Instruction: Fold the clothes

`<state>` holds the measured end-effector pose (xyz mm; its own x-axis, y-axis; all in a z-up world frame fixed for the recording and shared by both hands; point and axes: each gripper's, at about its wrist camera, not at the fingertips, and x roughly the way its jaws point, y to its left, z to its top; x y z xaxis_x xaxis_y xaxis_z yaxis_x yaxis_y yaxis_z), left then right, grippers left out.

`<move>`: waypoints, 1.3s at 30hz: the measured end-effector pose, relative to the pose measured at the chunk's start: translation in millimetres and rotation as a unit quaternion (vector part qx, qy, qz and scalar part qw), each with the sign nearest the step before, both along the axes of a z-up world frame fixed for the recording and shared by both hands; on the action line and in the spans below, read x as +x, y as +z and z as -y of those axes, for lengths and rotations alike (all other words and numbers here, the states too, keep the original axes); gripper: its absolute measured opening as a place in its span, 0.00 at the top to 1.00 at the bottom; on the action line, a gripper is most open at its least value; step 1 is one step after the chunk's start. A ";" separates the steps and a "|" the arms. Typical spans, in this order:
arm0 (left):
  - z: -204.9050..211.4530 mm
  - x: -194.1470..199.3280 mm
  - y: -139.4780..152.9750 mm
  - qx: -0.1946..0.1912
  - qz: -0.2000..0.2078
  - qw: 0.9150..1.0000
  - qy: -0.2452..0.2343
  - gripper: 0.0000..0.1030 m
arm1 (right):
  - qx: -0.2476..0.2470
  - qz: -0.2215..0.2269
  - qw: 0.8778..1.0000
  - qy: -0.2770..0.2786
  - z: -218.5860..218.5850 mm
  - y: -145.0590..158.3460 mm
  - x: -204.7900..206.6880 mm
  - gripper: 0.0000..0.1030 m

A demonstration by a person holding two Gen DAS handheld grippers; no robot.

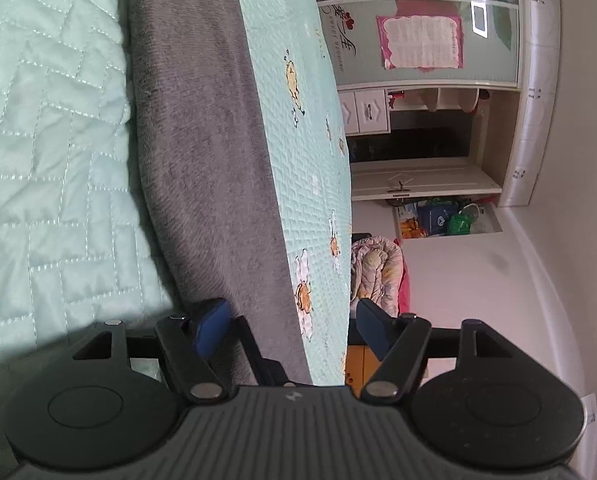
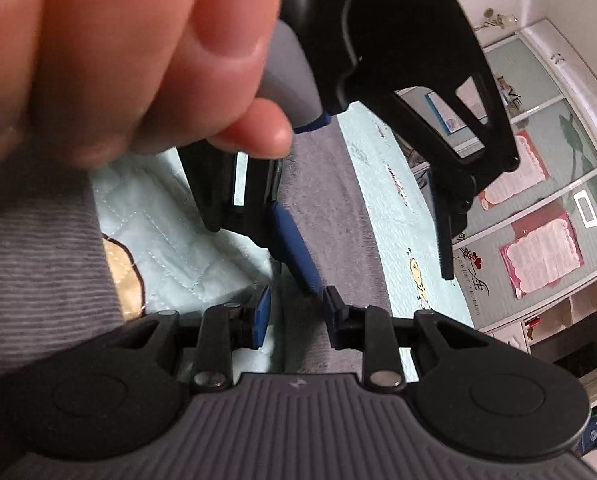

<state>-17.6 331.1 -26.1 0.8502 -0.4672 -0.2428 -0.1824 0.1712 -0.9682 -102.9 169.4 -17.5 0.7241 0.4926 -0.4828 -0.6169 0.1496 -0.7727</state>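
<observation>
Grey garment (image 1: 202, 152) between parted fingers (image 1: 210, 326)

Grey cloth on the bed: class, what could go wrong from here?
1. The left gripper is open and grips nothing, so closing now may miss the grey cloth or pinch the bedspread too.
2. In the right wrist view the right gripper sits close to the left one; they may collide.

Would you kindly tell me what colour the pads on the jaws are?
Blue pads, clearest in the left wrist view.
</observation>
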 end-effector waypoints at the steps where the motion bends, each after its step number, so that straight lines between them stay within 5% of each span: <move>1: -1.3 0.4 -0.5 -0.003 0.000 1.000 0.000 0.30 | 0.000 -0.002 1.000 -0.004 -1.1 -0.3 1.6 0.72; 10: -8.1 -3.1 -1.7 -0.016 0.026 1.000 0.005 0.29 | 0.016 -0.014 1.000 -0.014 0.1 -2.3 10.2 0.75; 14: -11.4 -26.1 -3.5 -0.011 0.033 0.998 0.045 0.24 | 0.095 -0.128 0.986 -0.050 13.4 19.0 30.1 0.84; 16: -9.6 -33.3 -8.3 -0.014 0.026 0.998 0.056 0.21 | 0.181 -0.245 0.948 -0.092 29.8 35.5 56.9 0.90; 21: 1.8 -24.2 -16.9 -0.023 0.006 0.999 0.039 0.21 | 0.343 -0.451 0.808 -0.159 78.7 41.1 119.9 0.96; 33: 5.1 -9.7 -21.2 -0.052 0.004 0.998 0.047 0.20 | 0.424 -0.634 0.624 -0.168 107.2 5.8 182.5 0.90; 39: 5.8 -13.1 -17.8 -0.044 -0.004 0.998 0.047 0.20 | 0.464 -0.660 0.570 -0.158 120.3 -2.6 186.0 0.89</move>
